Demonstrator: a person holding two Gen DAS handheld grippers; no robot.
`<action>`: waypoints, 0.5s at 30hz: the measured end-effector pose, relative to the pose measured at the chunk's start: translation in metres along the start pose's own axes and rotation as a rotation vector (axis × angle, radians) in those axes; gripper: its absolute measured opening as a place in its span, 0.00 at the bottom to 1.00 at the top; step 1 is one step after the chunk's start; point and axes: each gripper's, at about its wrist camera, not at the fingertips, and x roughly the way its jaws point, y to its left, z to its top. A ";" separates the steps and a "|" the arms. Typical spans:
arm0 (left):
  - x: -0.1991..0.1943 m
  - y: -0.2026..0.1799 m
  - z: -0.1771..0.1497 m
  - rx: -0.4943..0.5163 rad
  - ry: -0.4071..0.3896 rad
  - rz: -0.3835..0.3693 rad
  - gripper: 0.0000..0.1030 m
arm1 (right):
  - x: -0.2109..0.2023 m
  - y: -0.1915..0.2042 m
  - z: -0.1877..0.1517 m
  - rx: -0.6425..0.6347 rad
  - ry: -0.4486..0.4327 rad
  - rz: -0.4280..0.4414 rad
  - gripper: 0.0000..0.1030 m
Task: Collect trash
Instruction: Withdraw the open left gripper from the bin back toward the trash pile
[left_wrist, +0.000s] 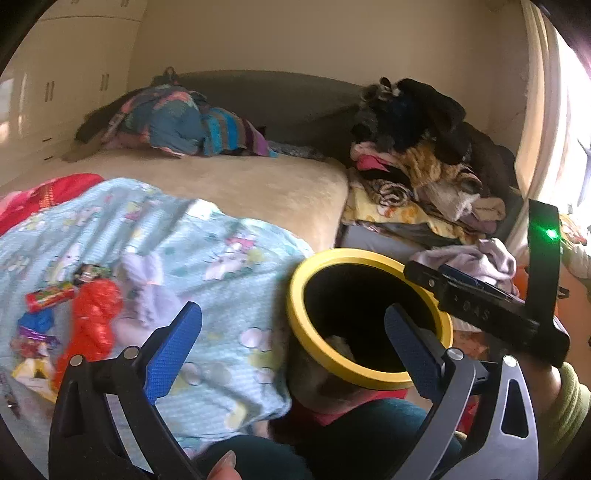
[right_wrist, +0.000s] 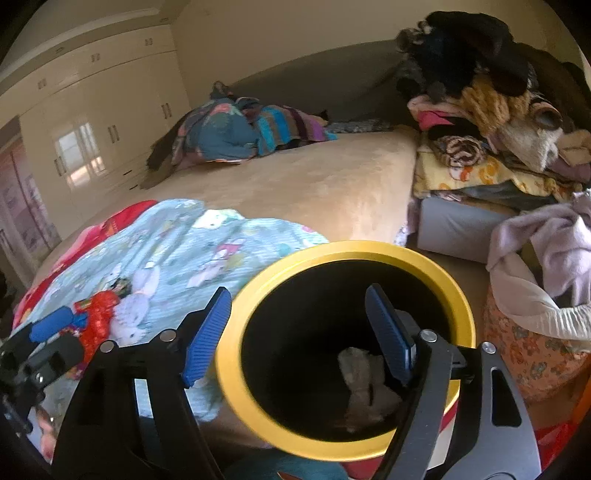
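A yellow-rimmed black bin stands beside the bed with crumpled paper inside. Trash lies on the light blue patterned blanket: a red crumpled plastic piece, a red wrapper, a blue wrapper and a pale tissue. My left gripper is open and empty, straddling the bin's near rim. My right gripper is open and empty over the bin's mouth; it shows in the left wrist view.
A beige bed holds a bundle of coloured clothes at the back. A tall pile of clothes rises on the right. A floral basket with pale laundry stands right of the bin. Cream wardrobes line the left wall.
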 end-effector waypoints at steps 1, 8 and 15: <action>-0.002 0.002 0.001 -0.006 -0.005 0.007 0.94 | -0.001 0.005 0.000 -0.007 0.000 0.009 0.67; -0.021 0.029 0.002 -0.045 -0.041 0.066 0.94 | -0.007 0.037 -0.007 -0.054 -0.003 0.067 0.68; -0.041 0.060 0.006 -0.093 -0.084 0.137 0.94 | -0.010 0.066 -0.014 -0.107 0.004 0.110 0.68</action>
